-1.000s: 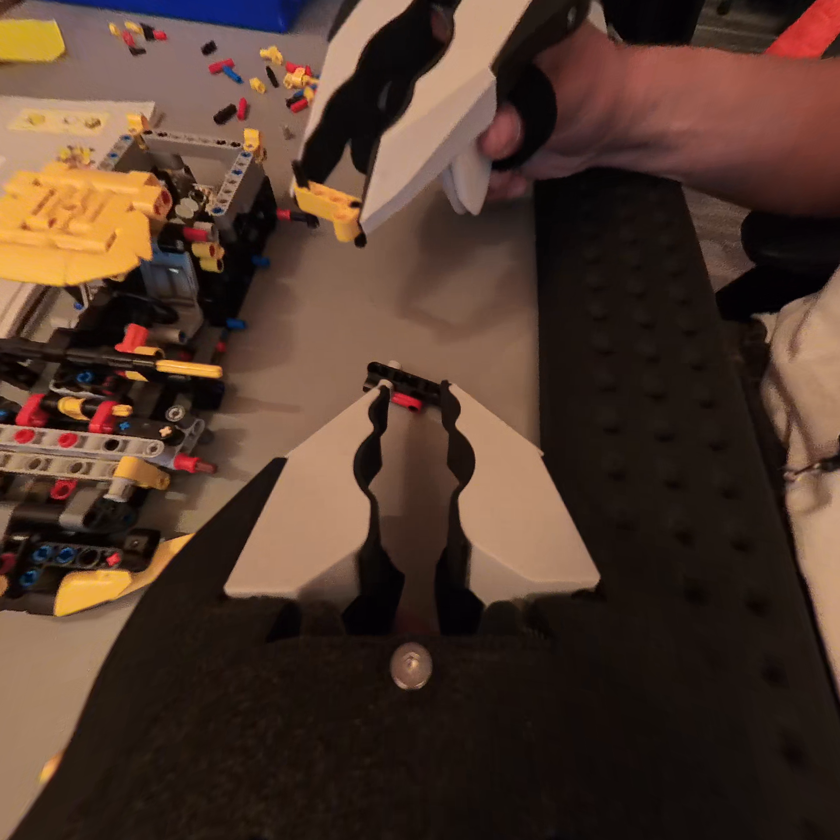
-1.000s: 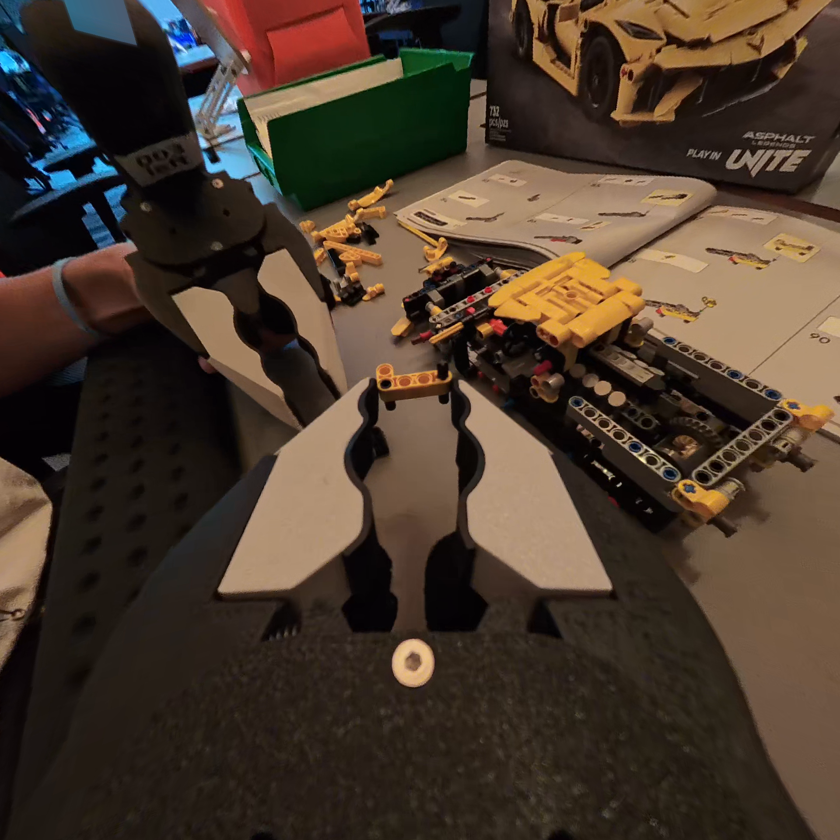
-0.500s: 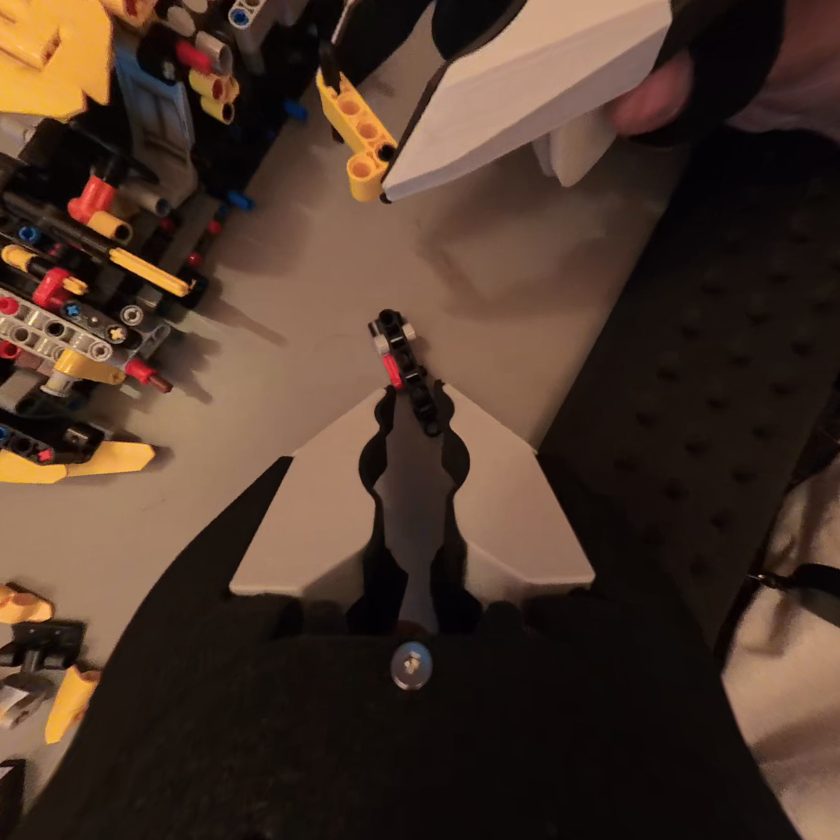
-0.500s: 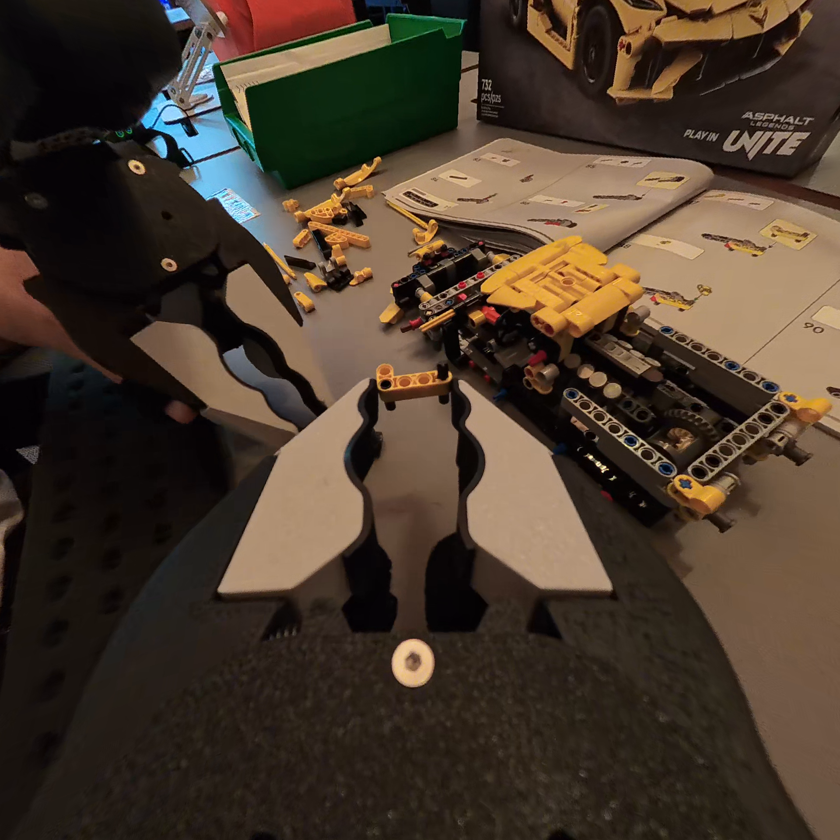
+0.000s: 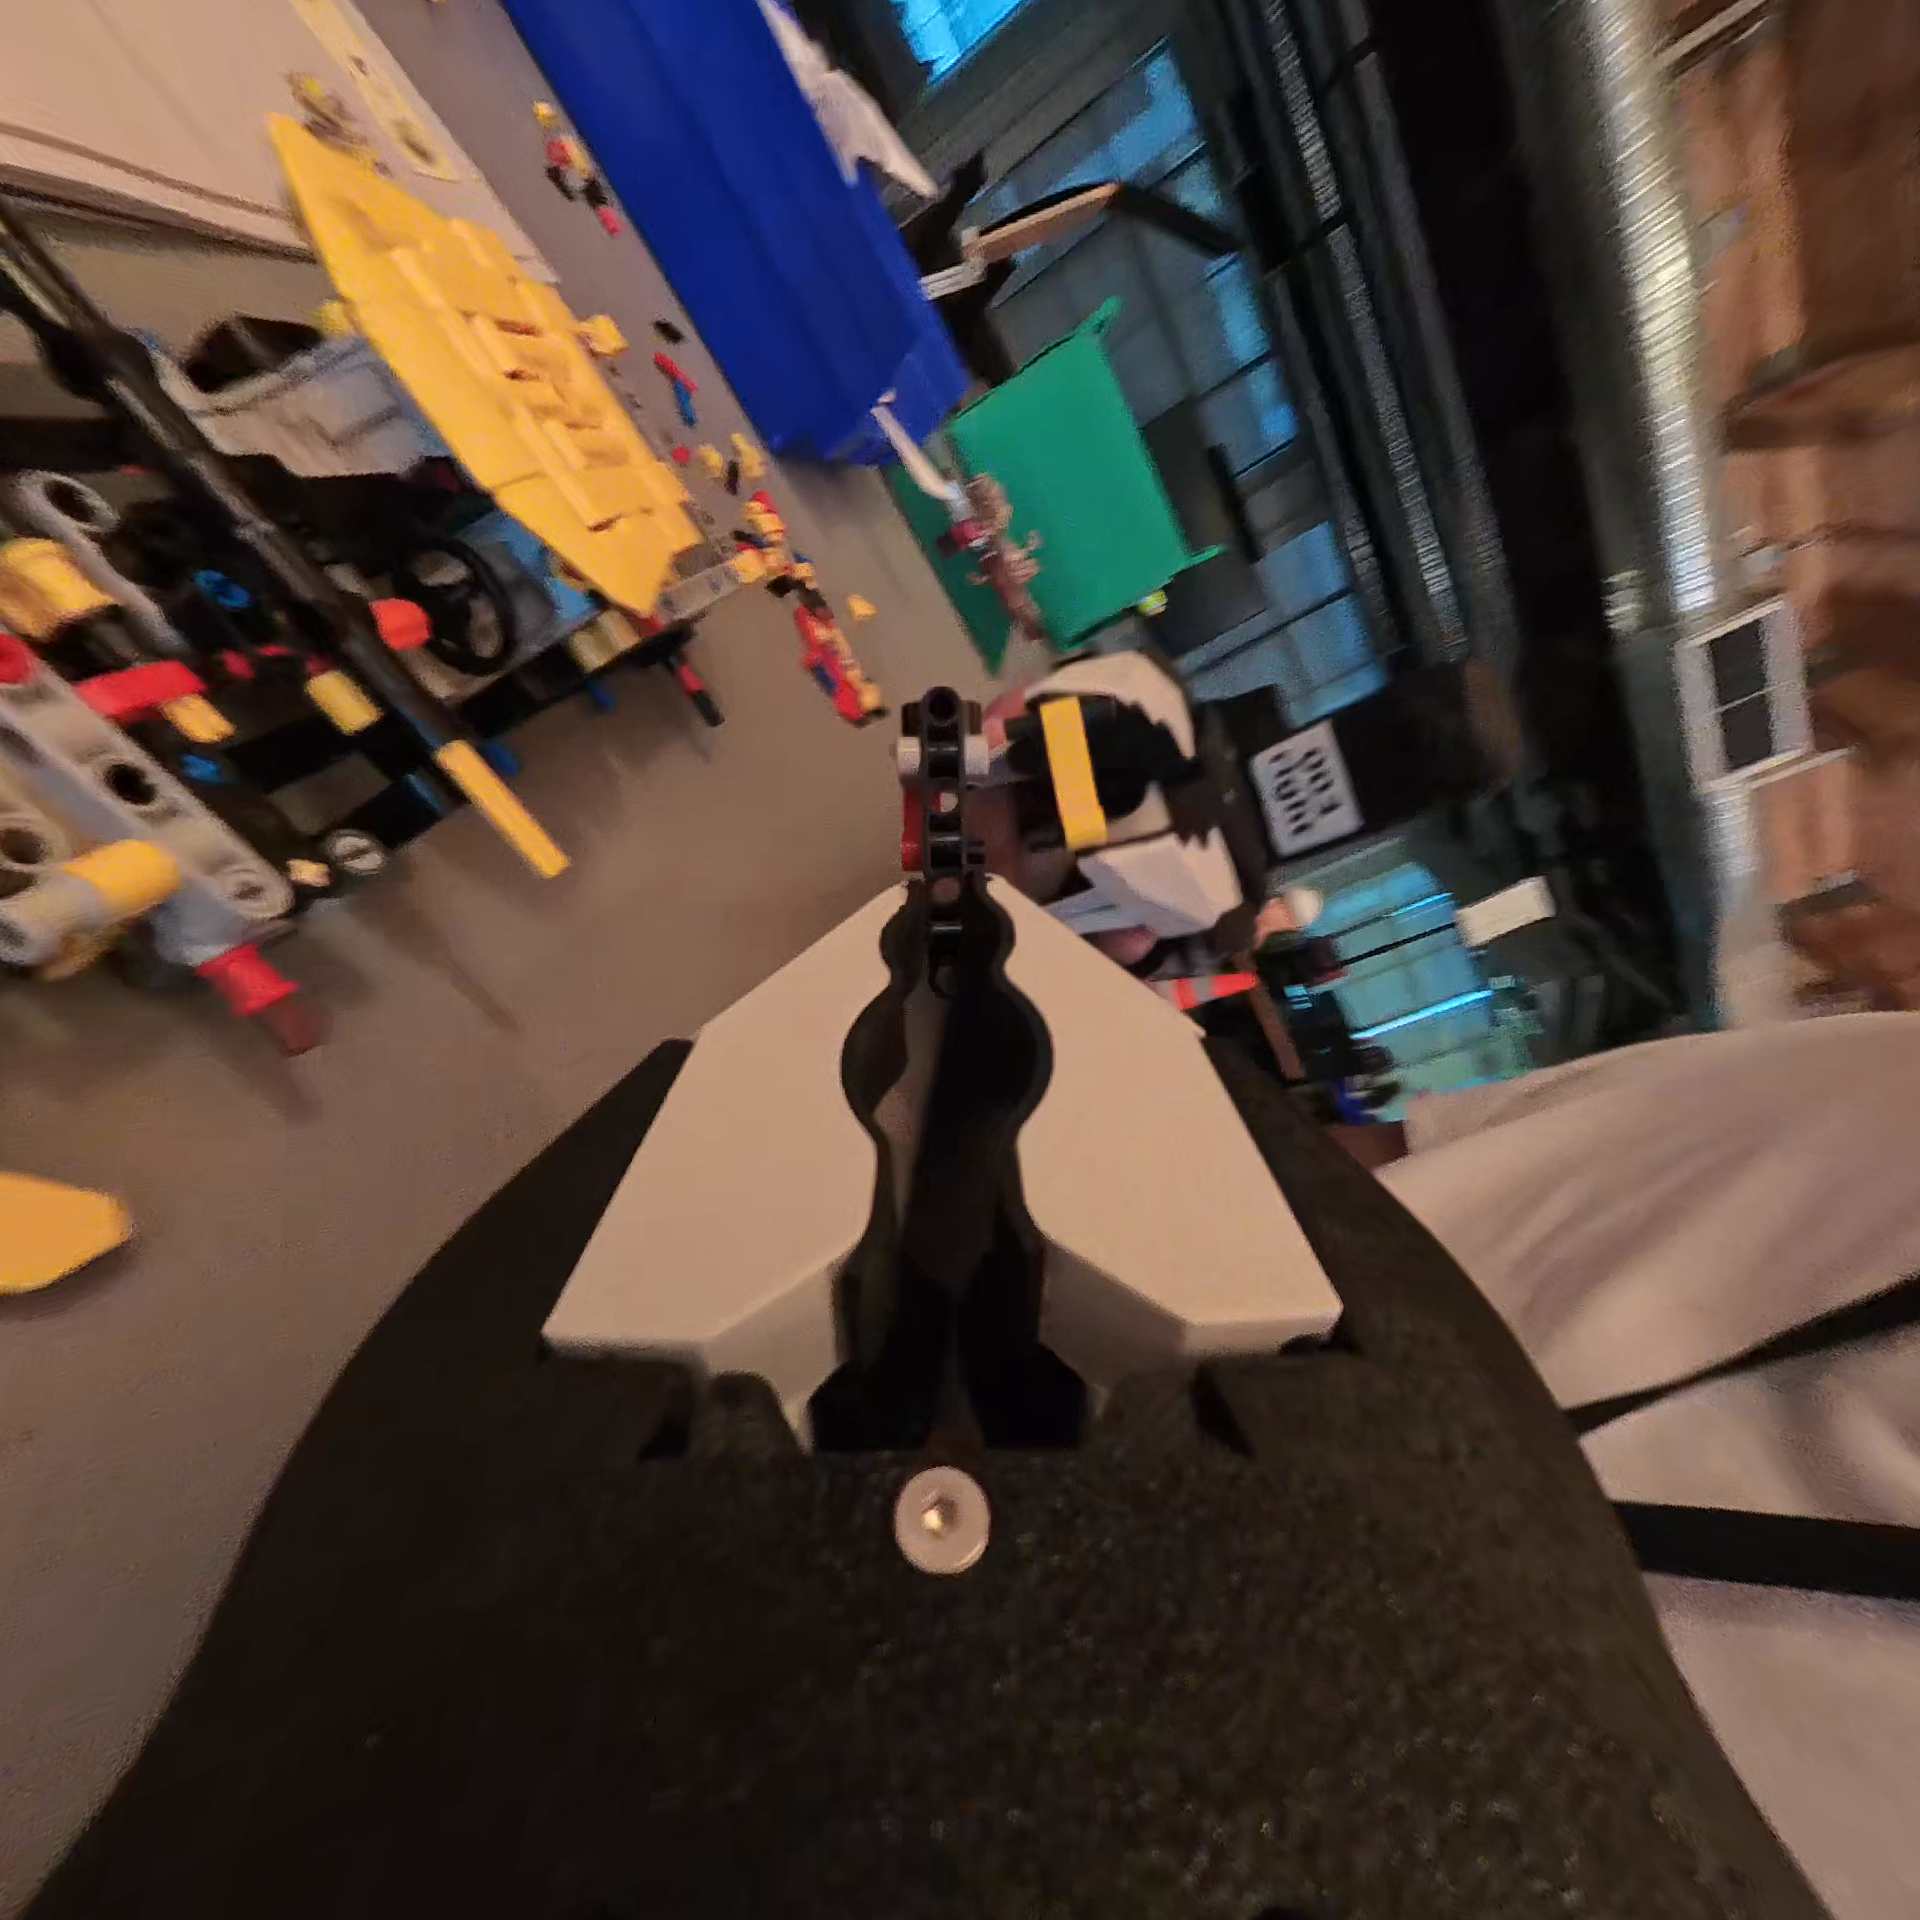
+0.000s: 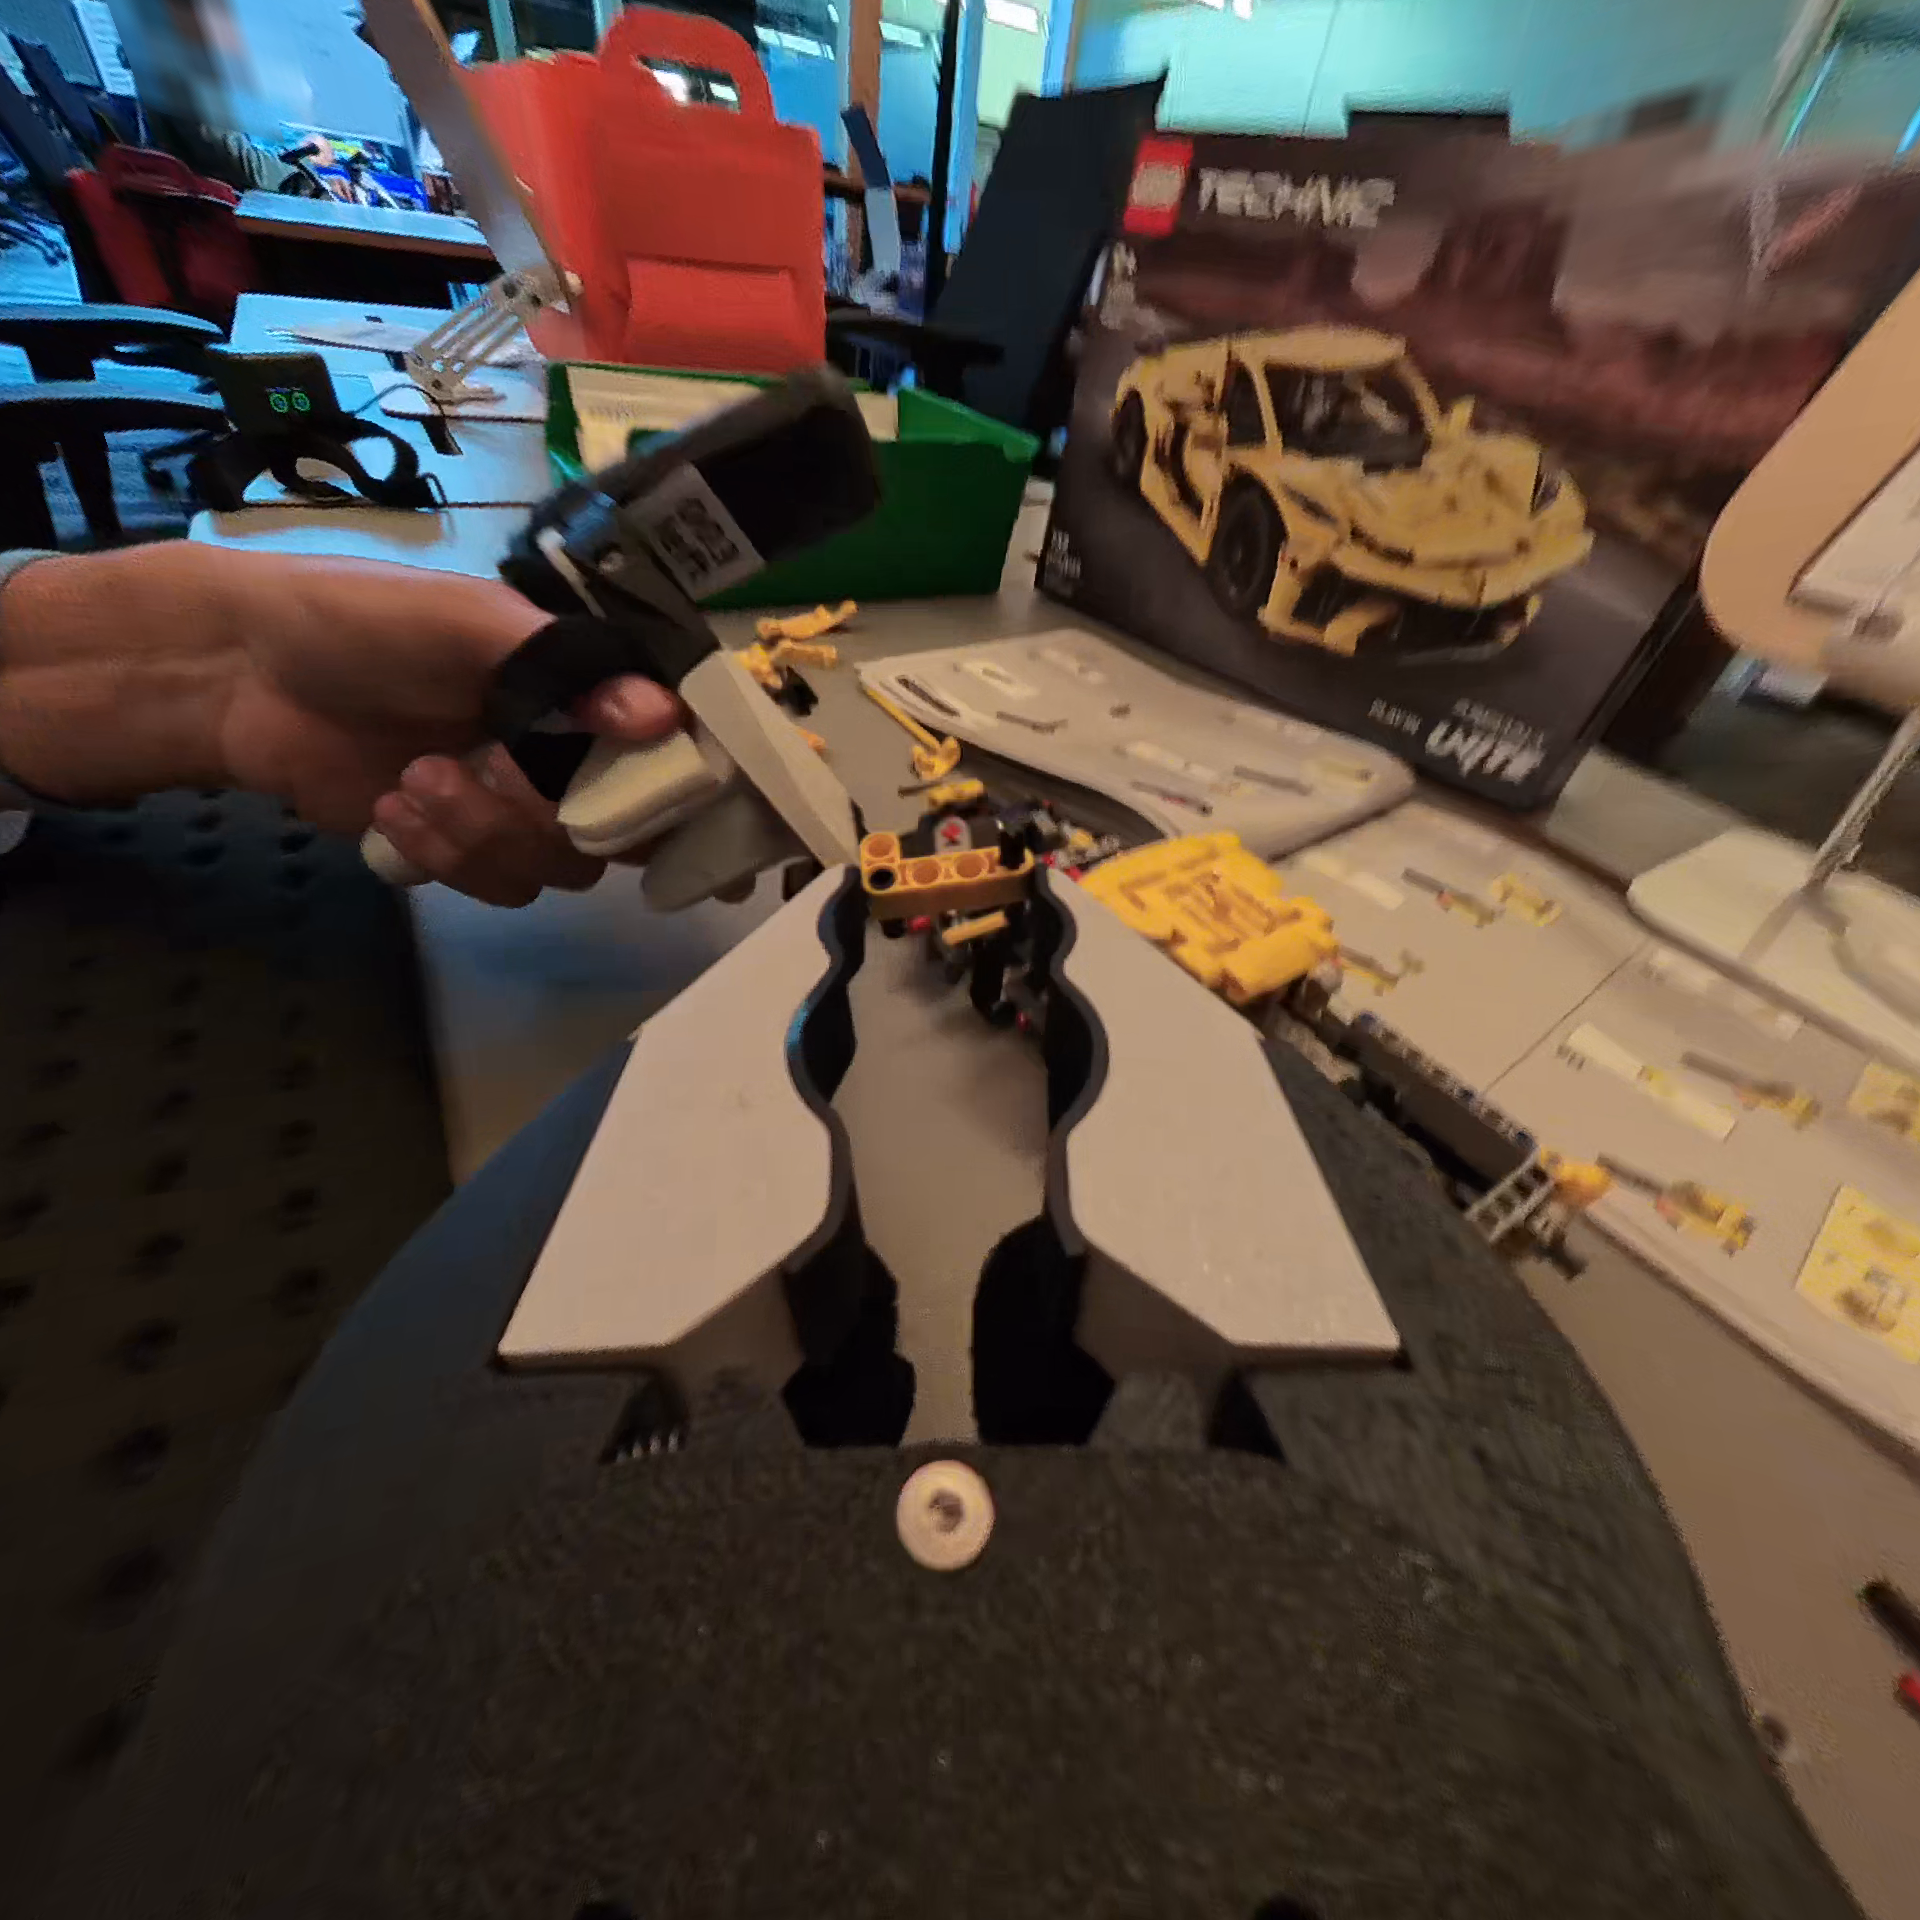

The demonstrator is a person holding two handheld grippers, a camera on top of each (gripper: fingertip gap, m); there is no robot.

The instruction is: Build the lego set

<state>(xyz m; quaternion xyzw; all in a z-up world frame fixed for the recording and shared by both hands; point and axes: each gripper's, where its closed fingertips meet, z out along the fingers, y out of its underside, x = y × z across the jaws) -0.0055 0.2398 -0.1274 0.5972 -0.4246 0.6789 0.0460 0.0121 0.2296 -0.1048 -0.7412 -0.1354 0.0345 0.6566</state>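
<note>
My left gripper (image 5: pixel 943 906) is shut on a short black beam (image 5: pixel 943 790) with a red pin and grey ends, which sticks out past the tips. Just beyond it, my right gripper (image 5: pixel 1117 821) holds a yellow beam (image 5: pixel 1070 769). In the right wrist view my right gripper (image 6: pixel 951 883) is shut on the yellow beam (image 6: pixel 948 868), held crosswise by its ends. The left gripper (image 6: pixel 748 748), in a hand (image 6: pixel 291 686), comes in from the left with its tip against the beam; the black piece (image 6: pixel 961 828) shows just behind it. The half-built yellow and black car (image 6: pixel 1210 920) lies behind.
The car chassis (image 5: pixel 312 540) fills the left of the left wrist view, with loose pieces (image 5: pixel 821 644) on the grey table. An open instruction booklet (image 6: pixel 1143 738), the set's box (image 6: pixel 1351 468), a green bin (image 6: pixel 935 509), a red bag (image 6: pixel 686 208) and a white stand base (image 6: pixel 1766 894) lie around. The tips of both grippers are at nearly the same place.
My left gripper has lifted off the table, rolled on its side and brought the black beam up to the yellow beam. My right gripper has tilted up, still holding the yellow beam.
</note>
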